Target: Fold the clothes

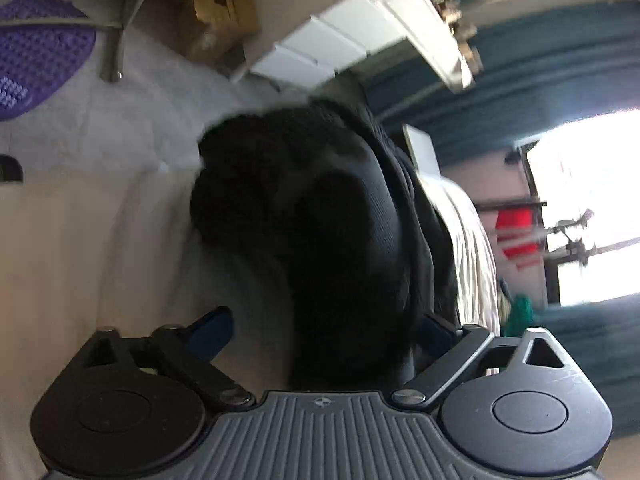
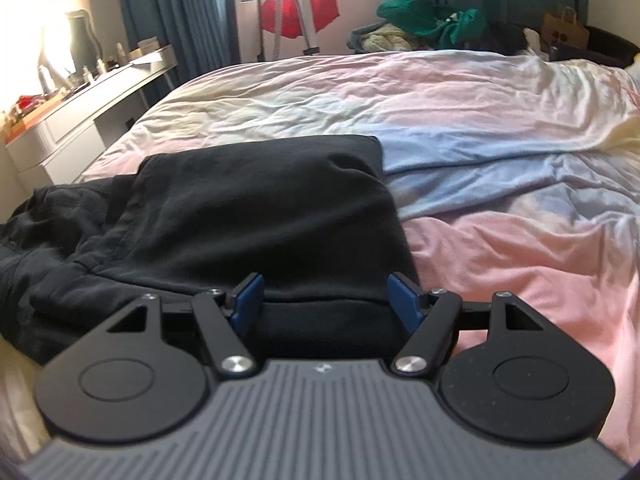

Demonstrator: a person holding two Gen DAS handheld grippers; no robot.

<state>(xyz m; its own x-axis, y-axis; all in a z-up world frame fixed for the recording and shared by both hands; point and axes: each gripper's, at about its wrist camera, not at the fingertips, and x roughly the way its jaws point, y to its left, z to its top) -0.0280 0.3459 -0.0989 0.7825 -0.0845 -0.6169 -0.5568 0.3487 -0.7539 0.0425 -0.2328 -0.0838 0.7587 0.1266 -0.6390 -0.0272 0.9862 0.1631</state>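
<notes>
A black garment (image 2: 248, 216) lies partly folded on the bed (image 2: 500, 152), its left part bunched. My right gripper (image 2: 326, 300) is open, its blue fingertips (image 2: 250, 296) wide apart at the garment's near edge, with the cloth between them. In the left wrist view the camera is rolled sideways. The same black garment (image 1: 320, 220) bulges close in front of my left gripper (image 1: 324, 332). Its jaws stand wide apart, with the cloth between the blue fingertips (image 1: 212, 328). The right fingertip is mostly hidden by cloth.
A white dressing table (image 2: 80, 100) with bottles stands left of the bed. A pile of green and other clothes (image 2: 432, 24) and a paper bag (image 2: 564, 28) lie beyond the bed. Teal curtains (image 2: 172, 12) frame the window. A purple mat (image 1: 36, 52) shows on the floor.
</notes>
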